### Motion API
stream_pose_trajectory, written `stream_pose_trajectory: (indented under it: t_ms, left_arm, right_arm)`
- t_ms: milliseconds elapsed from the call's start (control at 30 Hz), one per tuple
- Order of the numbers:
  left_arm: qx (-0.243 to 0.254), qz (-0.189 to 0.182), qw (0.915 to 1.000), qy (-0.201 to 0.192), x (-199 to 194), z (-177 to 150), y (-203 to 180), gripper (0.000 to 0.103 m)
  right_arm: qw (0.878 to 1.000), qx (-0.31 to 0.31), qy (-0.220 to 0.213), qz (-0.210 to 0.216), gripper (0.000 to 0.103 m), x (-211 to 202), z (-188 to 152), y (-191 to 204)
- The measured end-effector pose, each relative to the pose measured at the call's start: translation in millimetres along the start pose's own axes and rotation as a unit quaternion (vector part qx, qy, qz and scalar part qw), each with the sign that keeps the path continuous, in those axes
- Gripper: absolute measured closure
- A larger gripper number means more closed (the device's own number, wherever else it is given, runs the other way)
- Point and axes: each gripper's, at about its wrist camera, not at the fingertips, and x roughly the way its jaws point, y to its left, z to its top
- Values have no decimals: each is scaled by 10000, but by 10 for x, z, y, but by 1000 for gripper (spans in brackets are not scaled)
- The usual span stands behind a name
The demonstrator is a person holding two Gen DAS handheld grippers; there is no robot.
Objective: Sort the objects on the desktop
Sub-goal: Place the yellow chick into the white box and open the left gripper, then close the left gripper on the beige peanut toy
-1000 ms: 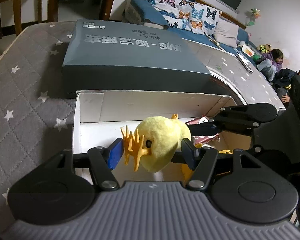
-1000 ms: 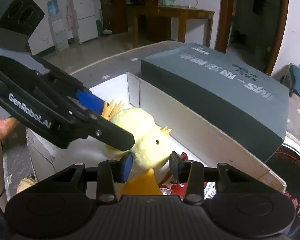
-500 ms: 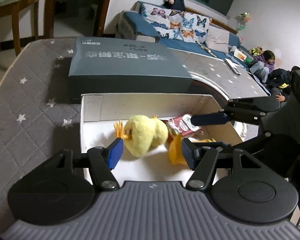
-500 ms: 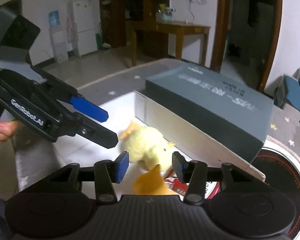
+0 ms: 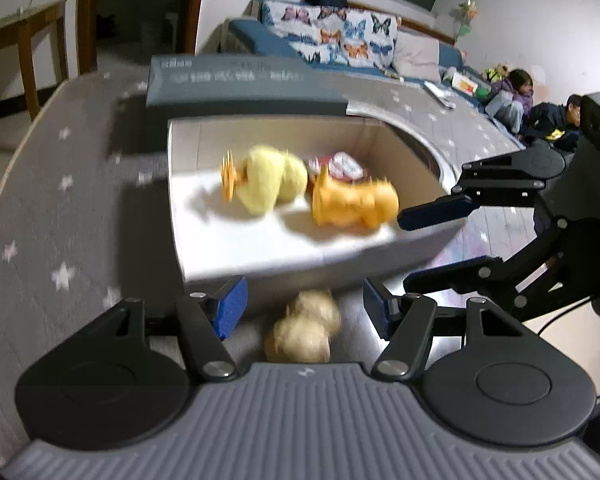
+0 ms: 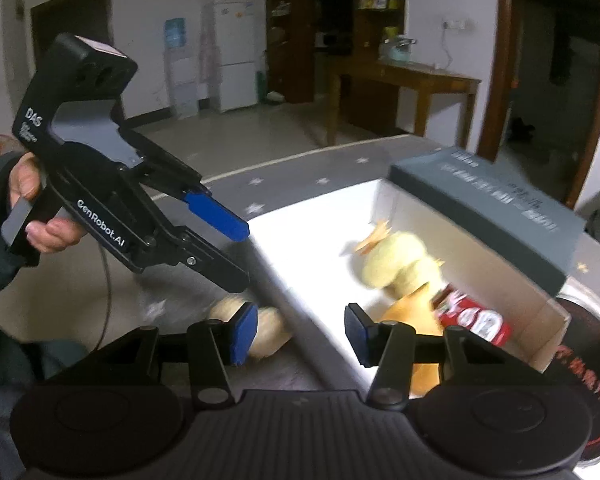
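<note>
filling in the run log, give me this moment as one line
left gripper: open, empty | right gripper: open, empty | yellow plush, orange toy, red packet: in white box | beige plush: outside box

My bench [image 5: 60, 216], under a grey star-printed cover, carries a white open box [image 5: 284, 256] mid-frame, a dark grey box [image 5: 236, 88] touching behind it, and a beige plush toy [image 5: 304, 332] low centre.

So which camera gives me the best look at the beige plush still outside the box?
Left wrist: the beige plush lies whole on the table in front of the white box, though blurred. On the right wrist, that camera's own tool finger covers its middle.
</note>
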Motion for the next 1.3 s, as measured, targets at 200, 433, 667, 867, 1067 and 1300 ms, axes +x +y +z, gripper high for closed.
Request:
stream_pose_trajectory:
  t_ms: [200, 433, 667, 867, 1067, 1300]
  left_arm:
    - [-261, -69, 9992, 303, 135, -211, 63, 39]
    - [-534, -131, 9972, 503, 290, -272, 172, 40]
    - [-587, -178, 9966, 545, 347, -269, 217, 40]
    - [-603, -241, 9960, 612, 396, -265, 247, 40]
    - [-709, -305, 9949, 655, 454, -264, 257, 40]
    - [-697, -315, 9949, 663, 470, -255, 225, 41]
  right_arm:
    - [9992, -51, 346, 185, 54, 180, -215, 156]
    - [9986, 119, 435, 291, 58, 446, -280, 152]
    - [9982, -148, 516, 280, 59, 532, -311, 259]
    - [9980, -72, 546, 313, 59, 587, -355, 291]
    - [9981, -51, 521, 316, 58, 660, -368, 329]
    - [9984, -41, 456, 327, 58, 749, -350, 346]
